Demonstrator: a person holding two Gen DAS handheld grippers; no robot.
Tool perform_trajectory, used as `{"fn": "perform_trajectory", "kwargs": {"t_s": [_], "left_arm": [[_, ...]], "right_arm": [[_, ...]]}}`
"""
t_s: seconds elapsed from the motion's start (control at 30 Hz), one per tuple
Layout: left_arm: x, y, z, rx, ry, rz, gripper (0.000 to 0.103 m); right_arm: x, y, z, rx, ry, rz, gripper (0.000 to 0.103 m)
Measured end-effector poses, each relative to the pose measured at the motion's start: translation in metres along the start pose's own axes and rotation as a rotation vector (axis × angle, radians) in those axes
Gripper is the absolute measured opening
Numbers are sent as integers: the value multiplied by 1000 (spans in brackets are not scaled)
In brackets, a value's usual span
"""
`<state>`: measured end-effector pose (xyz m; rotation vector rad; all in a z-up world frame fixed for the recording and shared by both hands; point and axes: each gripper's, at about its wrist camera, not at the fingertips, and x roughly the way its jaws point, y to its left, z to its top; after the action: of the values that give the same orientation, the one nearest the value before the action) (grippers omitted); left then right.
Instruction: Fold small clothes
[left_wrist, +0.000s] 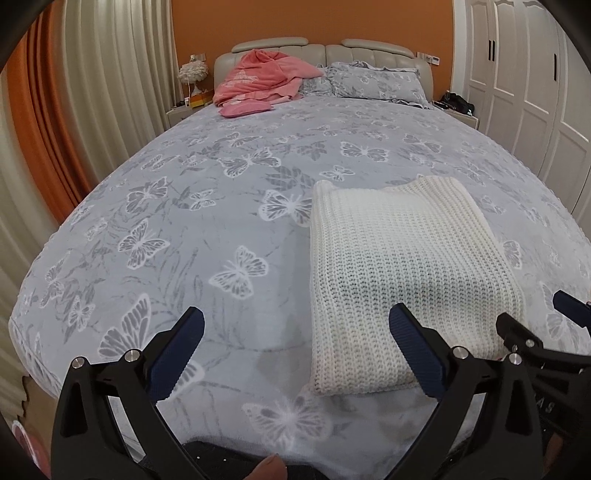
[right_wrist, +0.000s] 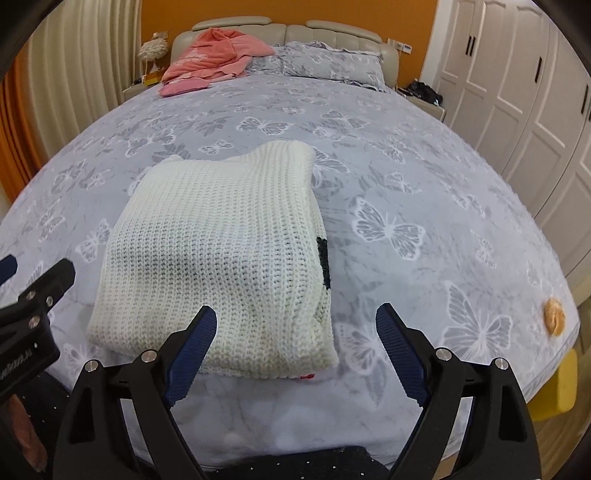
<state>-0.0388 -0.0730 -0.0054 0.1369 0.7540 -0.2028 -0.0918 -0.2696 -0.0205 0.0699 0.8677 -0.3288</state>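
Note:
A white knitted sweater (left_wrist: 402, 266) lies folded into a thick rectangle near the front edge of the bed; it also shows in the right wrist view (right_wrist: 221, 258), with a bit of black pattern at its right edge. My left gripper (left_wrist: 295, 321) is open and empty, hovering above the bedspread at the sweater's near left corner. My right gripper (right_wrist: 295, 317) is open and empty, above the sweater's near right corner. Each gripper shows at the edge of the other's view.
The bed (left_wrist: 207, 221) has a grey butterfly bedspread. Pink clothes (left_wrist: 258, 79) lie heaped by the headboard, beside grey pillows (left_wrist: 373, 79). Curtains hang on the left, white wardrobe doors (right_wrist: 517, 92) stand right. A small orange object (right_wrist: 554, 315) sits at the bed's right edge.

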Motion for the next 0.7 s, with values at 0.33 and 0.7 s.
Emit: {"fn": "perform_trajectory", "kwargs": {"t_s": [0.33,0.7], "left_arm": [[-4,0,-3,0,9,-11,98],[-2,0,-3,0,29,-20,98]], "right_arm": [[-4,-5,-2,30,-9,15,86],[7,-12,6,48,62,98,86]]}}
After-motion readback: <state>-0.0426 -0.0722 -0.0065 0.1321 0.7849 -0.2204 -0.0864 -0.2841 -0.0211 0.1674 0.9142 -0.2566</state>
